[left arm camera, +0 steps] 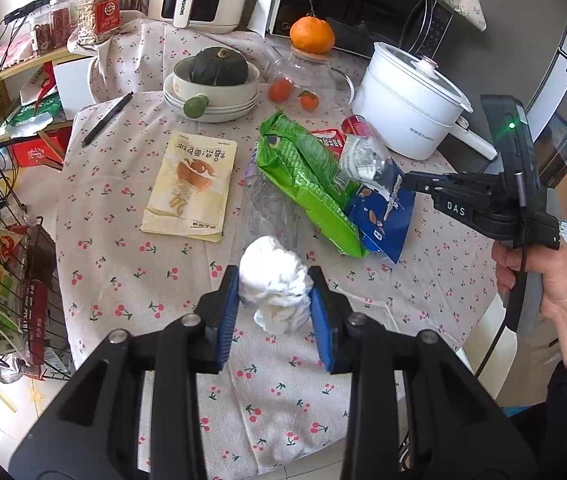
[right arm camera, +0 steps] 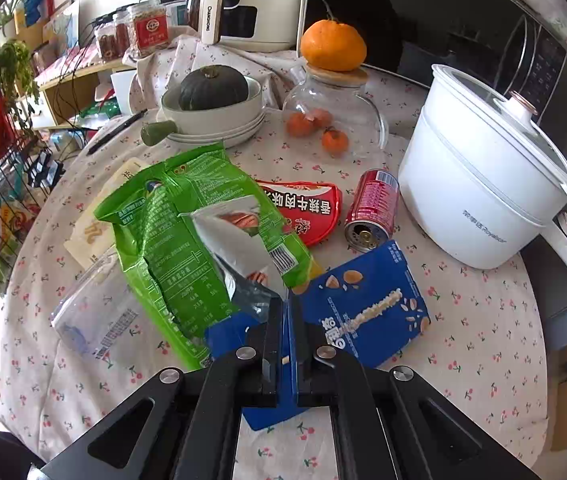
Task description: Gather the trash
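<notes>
My left gripper (left arm camera: pixel 275 304) sits low in the middle of its picture. Its two blue pads press on a ball of white crumpled tissue (left arm camera: pixel 273 280), one pad on each side. The tissue sticks up between them, above the cherry tablecloth (left arm camera: pixel 131 276).

My right gripper (right arm camera: pixel 288 320) is pinched tight on a silver wrapper (right arm camera: pixel 239 248). The wrapper stands up from the tips toward the middle of the frame. In the left view, that gripper (left arm camera: pixel 405 180) comes in from the right side, with my hand (left arm camera: pixel 539 276) around its handle.

Under the silver wrapper lies a big green bag (right arm camera: pixel 171 240), crumpled and flat. Just right of my right gripper lies a blue packet (right arm camera: pixel 367 304). A red wrapper (right arm camera: pixel 307 208) peeks out above the green bag. A red can (right arm camera: pixel 371 208) lies on its side next to it, near the white pot (right arm camera: pixel 479 184) on the right.

A clear plastic bag (right arm camera: pixel 95 316) lies on the left, touching the green bag. A pale yellow pouch (left arm camera: pixel 191 188) lies flat, left of middle in the left view.

Farther back I see a green pumpkin (left arm camera: pixel 219 66) in a bowl, and an orange (right arm camera: pixel 333 46) on top of a glass jar (right arm camera: pixel 331 108).
</notes>
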Tool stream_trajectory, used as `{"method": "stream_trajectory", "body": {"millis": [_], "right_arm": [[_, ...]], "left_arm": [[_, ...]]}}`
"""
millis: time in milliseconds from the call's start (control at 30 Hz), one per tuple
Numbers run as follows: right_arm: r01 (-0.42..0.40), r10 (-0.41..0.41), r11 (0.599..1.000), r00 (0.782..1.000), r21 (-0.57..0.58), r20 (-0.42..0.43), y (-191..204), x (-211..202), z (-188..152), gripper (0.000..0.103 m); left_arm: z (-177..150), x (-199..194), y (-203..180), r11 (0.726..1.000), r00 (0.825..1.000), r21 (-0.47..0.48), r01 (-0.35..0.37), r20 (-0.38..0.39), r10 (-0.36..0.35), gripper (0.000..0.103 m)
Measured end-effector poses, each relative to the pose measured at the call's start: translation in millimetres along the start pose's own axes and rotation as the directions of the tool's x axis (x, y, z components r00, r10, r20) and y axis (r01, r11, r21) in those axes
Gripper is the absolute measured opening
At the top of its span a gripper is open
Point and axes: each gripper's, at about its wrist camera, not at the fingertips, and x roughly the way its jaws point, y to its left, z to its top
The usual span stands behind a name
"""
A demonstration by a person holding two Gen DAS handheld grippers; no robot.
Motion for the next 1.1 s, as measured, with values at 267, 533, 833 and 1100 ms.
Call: {"method": "stream_trajectory", "body": {"millis": [267,533,833,1100], "right_arm": [[-0.014,0.013,1.0,0.999,0.025,0.035,-30.6,-64.6,-35.8,0.004],[-0.046,0.047,0.999,0.998,-0.018,0.05,-13.3,-51.3,-40.1,0.076],[0.008,-0.006,0.986,1.0,-0.167,0.012,39.3,37.7,12.7,0.07],[0.076,-0.076,0.981,0.997,-0.178,0.009,41.1,67.3,29.8,0.008]], "left_arm": [[-4.9,-2.3,-38.8,0.997,0.999,0.059,0.05,0.006,-0.051,0.036],[-0.4,1.3,-31.6,0.999,1.0,0.036,0.024,0.0,-0.024,0.036],[0.2,-3.6,-0.7,1.0,1.0,0.008,-0.027,0.003,0.027,0.036],[4.1,-10.3,2.1,1.0,1.0,-0.003,-0.001,0.016,0.001,0.036]]}}
